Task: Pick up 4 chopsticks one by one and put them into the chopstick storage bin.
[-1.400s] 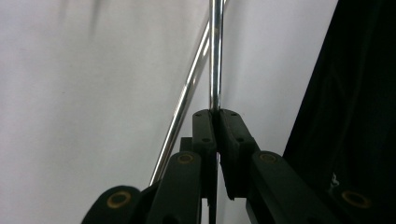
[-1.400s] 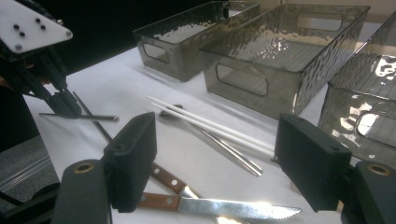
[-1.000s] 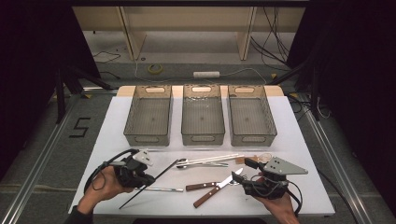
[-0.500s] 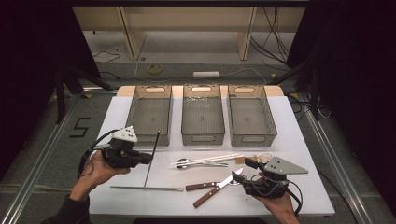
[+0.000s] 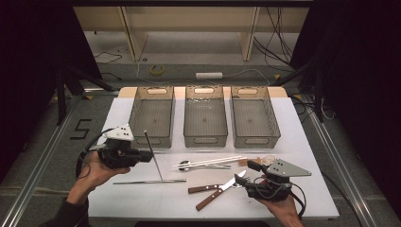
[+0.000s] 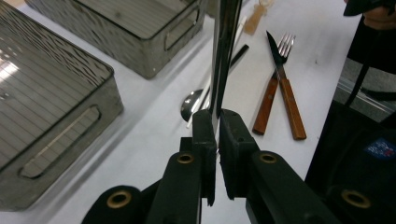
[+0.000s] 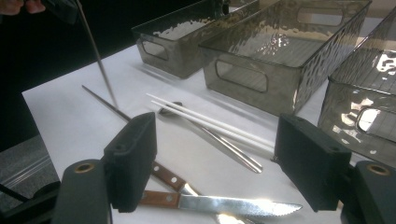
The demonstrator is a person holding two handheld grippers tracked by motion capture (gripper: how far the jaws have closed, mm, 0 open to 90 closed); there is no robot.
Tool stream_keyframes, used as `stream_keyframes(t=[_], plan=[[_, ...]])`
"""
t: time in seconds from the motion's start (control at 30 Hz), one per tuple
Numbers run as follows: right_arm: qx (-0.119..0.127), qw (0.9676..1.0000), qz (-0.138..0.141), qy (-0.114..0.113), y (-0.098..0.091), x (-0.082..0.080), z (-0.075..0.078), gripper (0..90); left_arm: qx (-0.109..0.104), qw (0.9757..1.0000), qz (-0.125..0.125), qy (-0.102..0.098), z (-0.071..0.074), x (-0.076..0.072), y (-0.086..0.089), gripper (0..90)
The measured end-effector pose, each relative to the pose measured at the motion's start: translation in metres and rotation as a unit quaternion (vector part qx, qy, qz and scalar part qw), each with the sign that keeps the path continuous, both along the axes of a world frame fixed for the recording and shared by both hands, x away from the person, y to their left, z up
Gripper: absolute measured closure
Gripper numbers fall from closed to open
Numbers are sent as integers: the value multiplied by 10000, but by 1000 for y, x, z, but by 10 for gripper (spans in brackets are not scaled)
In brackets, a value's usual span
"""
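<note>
My left gripper (image 5: 143, 155) is shut on a thin steel chopstick (image 5: 152, 156), held above the white table near its left edge. The stick runs steeply between the jaws in the left gripper view, gripper (image 6: 217, 119), chopstick (image 6: 225, 51). A second steel chopstick (image 5: 149, 181) lies flat on the table just below it. My right gripper (image 5: 247, 179) rests at the front right with its jaws wide open (image 7: 219, 158) and nothing between the pads. A wooden-handled knife (image 7: 219, 204) lies on the table under it.
Three grey bins (image 5: 151, 137) (image 5: 204, 137) (image 5: 255, 138) stand in a row at the back of the table. White chopsticks (image 5: 213, 161), a spoon (image 5: 185, 165), and a wooden-handled fork (image 5: 204, 188) and knife (image 5: 218, 192) lie between the grippers.
My left gripper has risen off the table and drawn left with the steel chopstick, which now stands steeply instead of lying low. The right gripper has stayed put.
</note>
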State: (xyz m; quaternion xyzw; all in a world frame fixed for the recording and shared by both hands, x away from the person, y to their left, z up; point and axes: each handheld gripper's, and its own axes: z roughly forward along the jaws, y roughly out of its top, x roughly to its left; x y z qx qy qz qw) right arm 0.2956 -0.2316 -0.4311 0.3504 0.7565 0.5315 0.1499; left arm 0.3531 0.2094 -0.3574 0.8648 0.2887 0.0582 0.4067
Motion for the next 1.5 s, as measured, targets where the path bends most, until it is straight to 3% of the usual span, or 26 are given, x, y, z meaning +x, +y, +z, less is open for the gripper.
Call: stream_keyframes(t=[0.17,0.4,0.6,1.0,1.27,1.5], plan=[[1,10000,-5,12,0,0,0,308,-109,9998,46,-128,8,-2,2,847],[-3,10000,-3,19,0,0,0,308,-248,9994,159,-163,17,5,9,847],[-9,10000,4,21,0,0,0,308,-220,9992,301,-156,27,16,14,847],[1,10000,2,35,-1,0,0,308,-417,9964,698,-253,50,42,36,847],[-10,10000,10,42,0,0,-1,308,-509,9939,951,-246,69,67,50,847],[6,10000,19,45,-1,0,0,308,-328,9924,1181,-99,75,100,50,847]])
